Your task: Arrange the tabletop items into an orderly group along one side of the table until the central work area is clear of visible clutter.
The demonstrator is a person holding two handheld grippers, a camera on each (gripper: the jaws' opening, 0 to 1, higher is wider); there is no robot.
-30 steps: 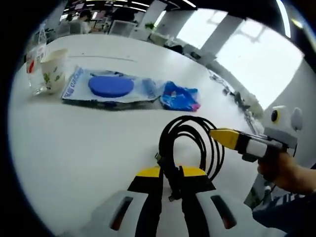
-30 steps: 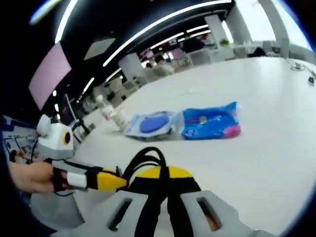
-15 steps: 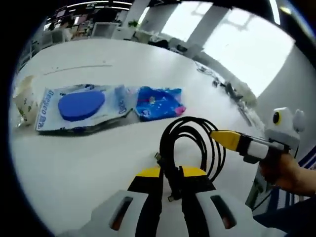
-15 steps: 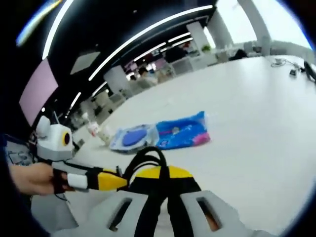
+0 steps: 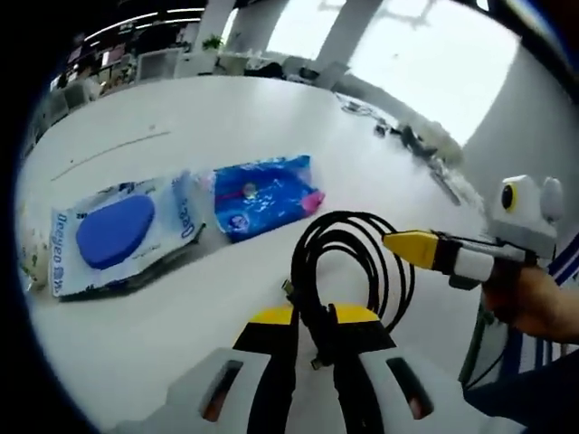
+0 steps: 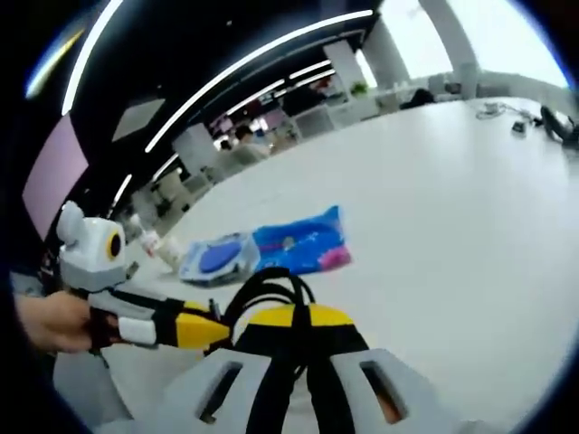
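A broad, smooth white table [image 5: 136, 298] stretches through a bright open office under long ceiling light strips; on it lie a crinkled clear packet holding a blue oval pad [image 5: 118, 233] and, touching its side, a glossy blue wipes pack [image 5: 262, 194]; nearer, the left gripper [image 5: 313, 323] and the right gripper [image 6: 298, 318] both pinch a looped black rubbery cable [image 5: 348, 267], held above the tabletop.
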